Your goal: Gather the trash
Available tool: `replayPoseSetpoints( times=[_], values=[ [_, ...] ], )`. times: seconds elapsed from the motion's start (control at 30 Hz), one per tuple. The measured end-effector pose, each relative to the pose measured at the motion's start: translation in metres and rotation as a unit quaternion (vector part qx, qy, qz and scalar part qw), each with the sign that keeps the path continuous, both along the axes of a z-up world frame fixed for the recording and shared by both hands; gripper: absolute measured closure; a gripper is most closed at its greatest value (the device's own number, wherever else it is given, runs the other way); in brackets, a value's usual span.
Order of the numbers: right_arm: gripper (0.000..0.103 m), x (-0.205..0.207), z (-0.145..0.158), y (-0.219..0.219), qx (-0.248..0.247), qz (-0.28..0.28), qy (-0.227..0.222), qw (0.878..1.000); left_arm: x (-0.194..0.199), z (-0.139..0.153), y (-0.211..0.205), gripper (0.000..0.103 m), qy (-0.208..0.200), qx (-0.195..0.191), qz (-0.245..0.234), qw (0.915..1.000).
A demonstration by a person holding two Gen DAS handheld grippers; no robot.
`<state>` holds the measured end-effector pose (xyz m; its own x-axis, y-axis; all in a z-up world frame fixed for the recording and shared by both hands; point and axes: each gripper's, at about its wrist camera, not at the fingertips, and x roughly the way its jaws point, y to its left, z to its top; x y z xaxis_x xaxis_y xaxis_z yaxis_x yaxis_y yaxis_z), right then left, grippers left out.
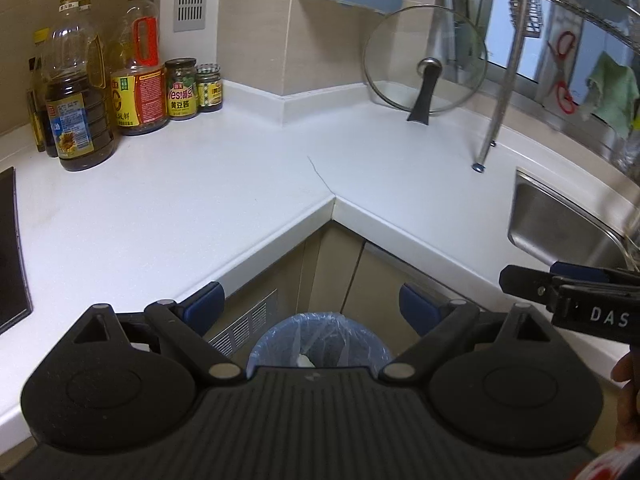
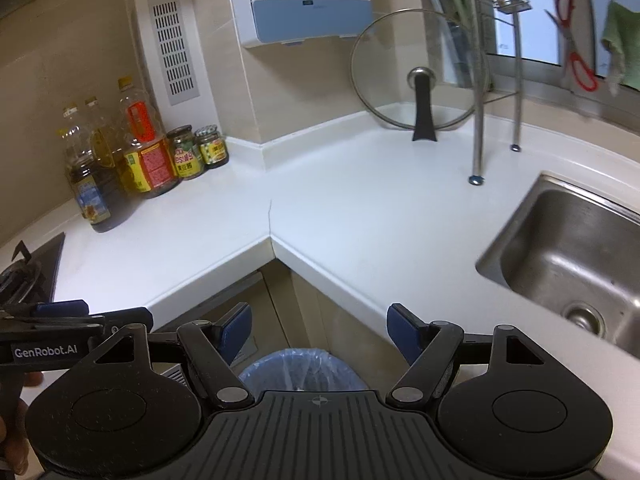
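Note:
A trash bin (image 1: 320,340) lined with a pale blue plastic bag stands on the floor in the inner corner below the white counter (image 1: 200,200). A white crumpled scrap (image 1: 303,360) lies inside it. My left gripper (image 1: 314,308) is open and empty, held above the bin. My right gripper (image 2: 320,330) is open and empty too, above the same bin (image 2: 304,372). The right gripper shows from the side in the left wrist view (image 1: 568,292). The left gripper shows at the left of the right wrist view (image 2: 60,316).
Oil bottles (image 1: 80,104) and sauce jars (image 1: 182,88) stand at the back left. A glass pot lid (image 1: 424,60) leans on the wall. A steel sink (image 2: 568,256) lies at the right, a dish rack leg (image 2: 476,176) beside it. A stove edge (image 1: 12,248) is at the left.

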<state>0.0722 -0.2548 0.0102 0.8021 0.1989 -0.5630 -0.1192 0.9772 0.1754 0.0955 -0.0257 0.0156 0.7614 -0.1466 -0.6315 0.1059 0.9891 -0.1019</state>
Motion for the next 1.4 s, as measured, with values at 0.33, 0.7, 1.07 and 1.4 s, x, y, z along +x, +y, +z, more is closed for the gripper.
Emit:
replayPoseSetpoints(
  times=[0.33, 0.7, 1.07, 1.4],
  values=[
    [0.028, -0.030, -0.004, 0.021, -0.018, 0.001, 0.012, 1.000, -0.032, 0.005, 0.018, 0.010, -0.006, 0.023, 0.015, 0.9996],
    [0.028, -0.032, -0.004, 0.029, -0.022, 0.060, 0.014, 0.998, -0.055, 0.009, 0.024, 0.010, -0.003, 0.022, 0.074, 0.9970],
    [0.028, -0.033, -0.004, 0.022, -0.015, 0.076, 0.016, 0.997, -0.061, 0.008, 0.014, 0.010, -0.001, 0.030, 0.084, 0.9960],
    [0.028, -0.033, -0.003, 0.016, -0.012, 0.067, 0.017, 0.998, -0.058, 0.007, 0.007, 0.010, 0.001, 0.030, 0.080, 0.9964]
  ],
)
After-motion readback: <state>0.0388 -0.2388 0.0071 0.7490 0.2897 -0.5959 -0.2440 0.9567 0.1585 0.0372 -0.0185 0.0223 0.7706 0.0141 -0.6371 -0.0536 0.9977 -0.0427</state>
